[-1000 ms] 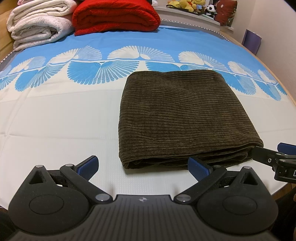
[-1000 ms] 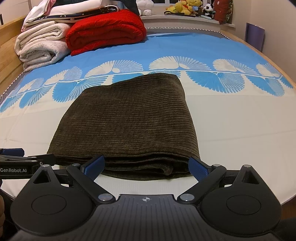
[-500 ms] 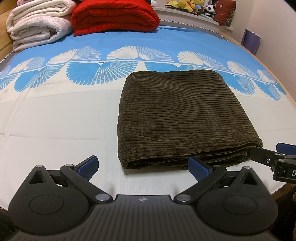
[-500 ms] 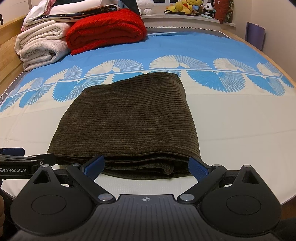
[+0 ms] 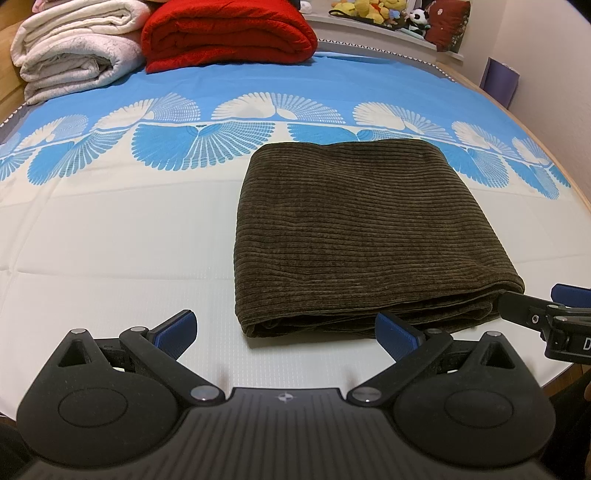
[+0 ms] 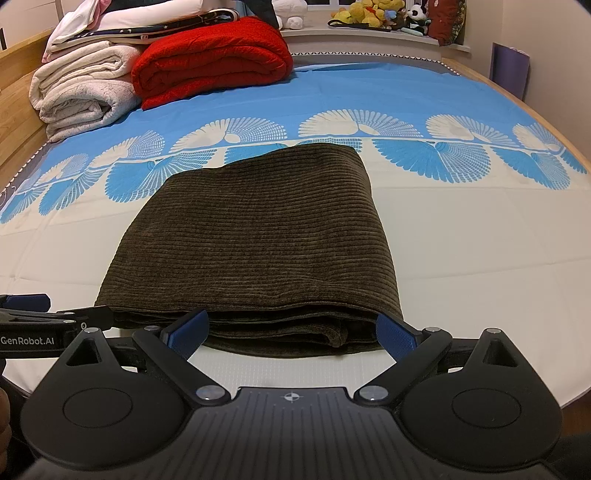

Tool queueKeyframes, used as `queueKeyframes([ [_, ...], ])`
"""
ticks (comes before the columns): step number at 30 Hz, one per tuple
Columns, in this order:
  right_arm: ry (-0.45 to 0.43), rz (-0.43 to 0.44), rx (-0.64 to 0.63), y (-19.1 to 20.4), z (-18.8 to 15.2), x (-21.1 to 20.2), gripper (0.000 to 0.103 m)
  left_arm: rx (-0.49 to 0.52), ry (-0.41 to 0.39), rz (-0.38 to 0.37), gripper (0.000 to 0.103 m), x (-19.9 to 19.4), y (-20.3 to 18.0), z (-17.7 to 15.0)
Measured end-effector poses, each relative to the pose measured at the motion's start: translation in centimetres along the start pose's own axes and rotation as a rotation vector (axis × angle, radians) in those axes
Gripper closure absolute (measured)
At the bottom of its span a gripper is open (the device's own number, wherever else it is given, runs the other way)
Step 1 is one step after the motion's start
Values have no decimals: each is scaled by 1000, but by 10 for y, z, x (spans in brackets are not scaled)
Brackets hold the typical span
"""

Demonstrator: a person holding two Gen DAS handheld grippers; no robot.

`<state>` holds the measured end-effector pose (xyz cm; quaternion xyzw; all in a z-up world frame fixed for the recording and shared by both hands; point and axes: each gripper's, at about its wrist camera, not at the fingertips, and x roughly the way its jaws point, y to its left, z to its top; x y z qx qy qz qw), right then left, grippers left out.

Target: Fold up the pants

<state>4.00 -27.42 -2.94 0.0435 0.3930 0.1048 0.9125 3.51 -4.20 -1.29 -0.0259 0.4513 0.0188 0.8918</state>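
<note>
I am at the near edge of a bed (image 5: 110, 240) with a blue fan-printed sheet. Far left at its head sits a stack of white blankets (image 5: 74, 55), then a folded red blanket (image 5: 229, 33), then plush toys (image 6: 373, 13) on the ledge behind. My left gripper (image 5: 286, 328) hangs with its jaws spread wide and nothing between them, just short of the near left corner of the pants (image 5: 362, 236). The pants lie as a compact brown corduroy rectangle, layered edges toward me. My right gripper (image 6: 291, 330) is likewise spread and empty, its fingers framing the near right edge. I judge the folding essentially done; what remains is lifting both grippers straight away without snagging the stacked layers.
</note>
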Motion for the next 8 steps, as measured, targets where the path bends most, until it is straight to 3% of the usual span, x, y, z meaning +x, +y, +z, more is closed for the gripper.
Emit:
queueKeyframes([
  [8, 2, 2, 0, -2, 2, 0, 6, 8, -1, -2, 0, 0, 1, 0],
])
